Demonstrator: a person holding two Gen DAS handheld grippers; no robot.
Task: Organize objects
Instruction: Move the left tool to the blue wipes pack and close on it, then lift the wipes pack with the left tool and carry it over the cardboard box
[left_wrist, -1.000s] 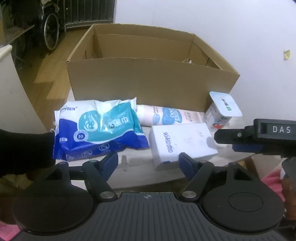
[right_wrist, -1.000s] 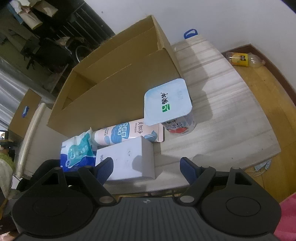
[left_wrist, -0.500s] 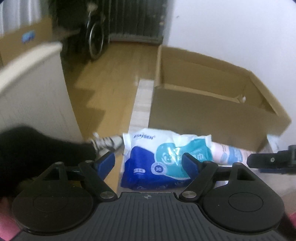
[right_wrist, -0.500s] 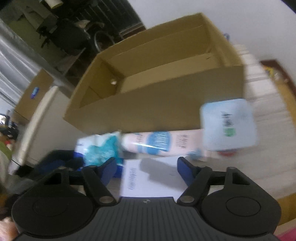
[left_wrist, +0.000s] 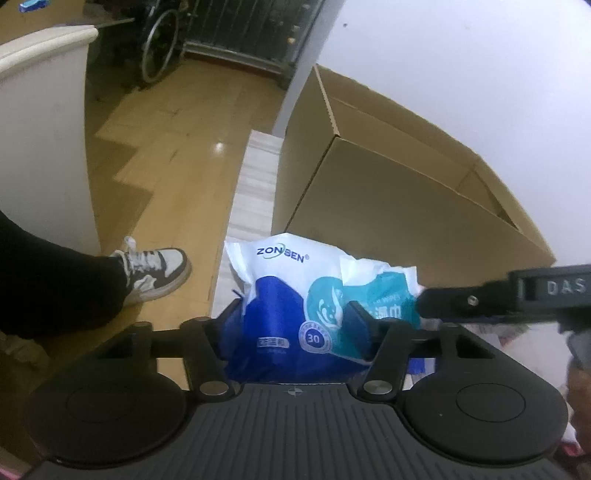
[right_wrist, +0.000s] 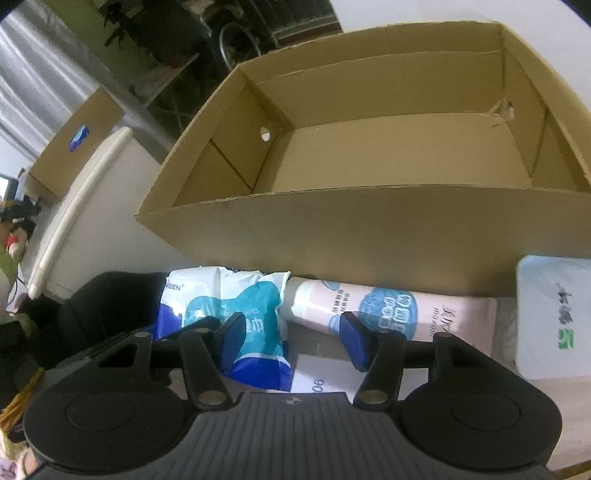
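Plainly the biggest thing on the desk (left_wrist: 255, 192) is the open cardboard box (right_wrist: 369, 229), its inside bare as far as can be seen, and it looks like the place the loose items are meant to go. Just in front of its near wall lies the blue-and-white wipes pack (left_wrist: 295, 295), soft and crinkled, with a pink tube (right_wrist: 388, 306) lying on its side beside it, a white carton (right_wrist: 317, 380) nearer the camera and a yogurt cup (right_wrist: 554, 317) off to the right. Both tools are on the same pack: the left gripper (left_wrist: 295, 321) has it between its fingers, which are closing and seem to be at or close to its sides — whether they already press I cannot tell; the right gripper (right_wrist: 291, 336), also closing, straddles the pack's right end, one finger over the film and the other out over the tube, not yet pinching. To do this well, I would let the left fingers settle on the pack's thick middle rather than loose film, keep the right fingers clear of the tube so it does not get dragged, then lift straight up over the box wall — a slack pack will sag and catch the rim.
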